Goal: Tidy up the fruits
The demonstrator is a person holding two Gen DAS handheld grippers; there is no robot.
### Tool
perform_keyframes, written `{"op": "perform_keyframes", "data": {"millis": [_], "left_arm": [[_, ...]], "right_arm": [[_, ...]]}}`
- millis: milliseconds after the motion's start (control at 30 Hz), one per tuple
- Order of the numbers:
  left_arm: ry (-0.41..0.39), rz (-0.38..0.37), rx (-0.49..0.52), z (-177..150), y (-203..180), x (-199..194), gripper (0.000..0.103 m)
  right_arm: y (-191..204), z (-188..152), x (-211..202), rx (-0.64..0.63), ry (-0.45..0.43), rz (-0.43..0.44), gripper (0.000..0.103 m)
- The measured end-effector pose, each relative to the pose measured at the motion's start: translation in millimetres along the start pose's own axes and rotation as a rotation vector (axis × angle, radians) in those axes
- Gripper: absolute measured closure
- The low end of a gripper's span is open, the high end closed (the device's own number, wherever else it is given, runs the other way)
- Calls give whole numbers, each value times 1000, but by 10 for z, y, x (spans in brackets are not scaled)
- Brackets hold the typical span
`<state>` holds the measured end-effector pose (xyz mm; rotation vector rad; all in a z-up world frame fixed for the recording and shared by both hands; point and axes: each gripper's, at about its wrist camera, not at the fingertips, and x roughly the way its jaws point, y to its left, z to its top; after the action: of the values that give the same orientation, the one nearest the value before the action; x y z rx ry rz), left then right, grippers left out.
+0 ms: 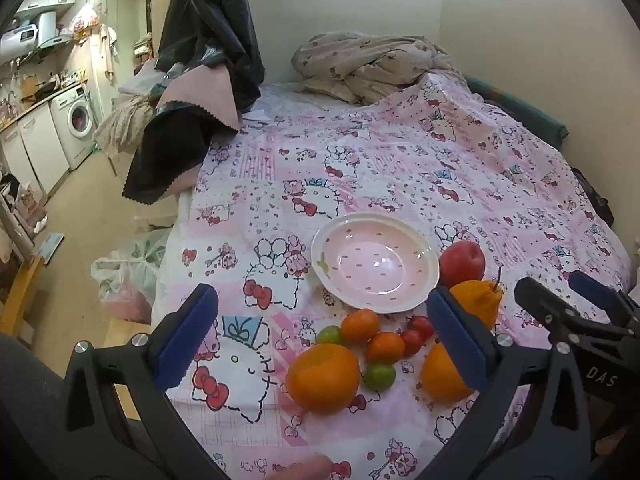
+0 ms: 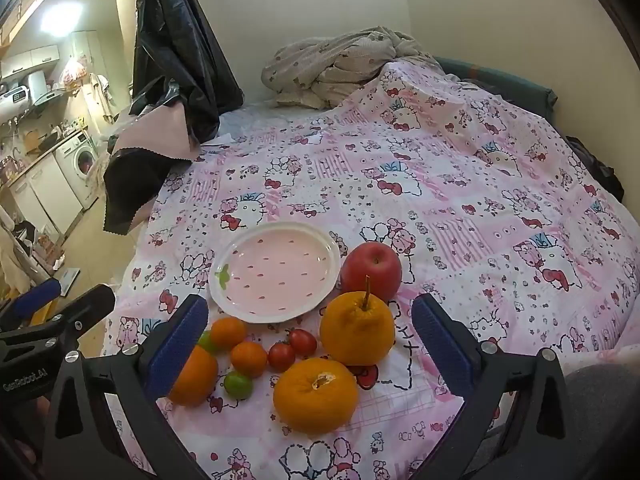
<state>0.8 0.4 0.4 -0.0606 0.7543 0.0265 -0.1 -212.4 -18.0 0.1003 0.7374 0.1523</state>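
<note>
**Pink bowl empty, fruit gathered at its near rim**

Pink cartoon-print cloth (image 2: 460,200) is spread over what appears to be a bed, and everything for the task is laid on it. Taken from left to right in the right wrist view: the left tool (image 1: 320,344) is seen at the far left edge, held above the cloth with its jaws spread wide and nothing between them. Next lies an orange (image 2: 194,378), partly hidden behind a blue pad of the right tool (image 2: 310,344). Just beyond it two green limes (image 2: 238,385), two small tangerines (image 2: 248,358) and two cherry tomatoes (image 2: 281,356) are clustered close together, some touching. A large orange (image 2: 316,396) lies nearest the camera, a stemmed knobbly orange (image 2: 357,330) behind it, and a red apple (image 2: 371,270) farthest back, just beside the bowl (image 2: 228,300).

The bowl is empty, so sorting is judged not yet begun; the fruit seems to have been heaped by its near rim to keep each transfer short.

The right tool is likewise held fully open and empty, angled downward. The large orange and the stemmed one are framed between its pads but lie ahead of them, untouched.
</note>
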Motion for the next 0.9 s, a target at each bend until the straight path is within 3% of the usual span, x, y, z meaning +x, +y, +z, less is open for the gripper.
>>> {"op": "perform_keyframes", "data": {"millis": [133, 167, 900], "left_arm": [[-12, 12, 12, 44, -46, 5, 0], [-51, -3, 15, 8, -5, -32, 0], [-64, -2, -9, 14, 19, -61, 0]], "right_arm": [[-1, 2, 0, -1, 14, -3, 0], [0, 3, 1, -2, 14, -4, 0], [-10, -14, 19, 6, 10, 2, 0]]}}
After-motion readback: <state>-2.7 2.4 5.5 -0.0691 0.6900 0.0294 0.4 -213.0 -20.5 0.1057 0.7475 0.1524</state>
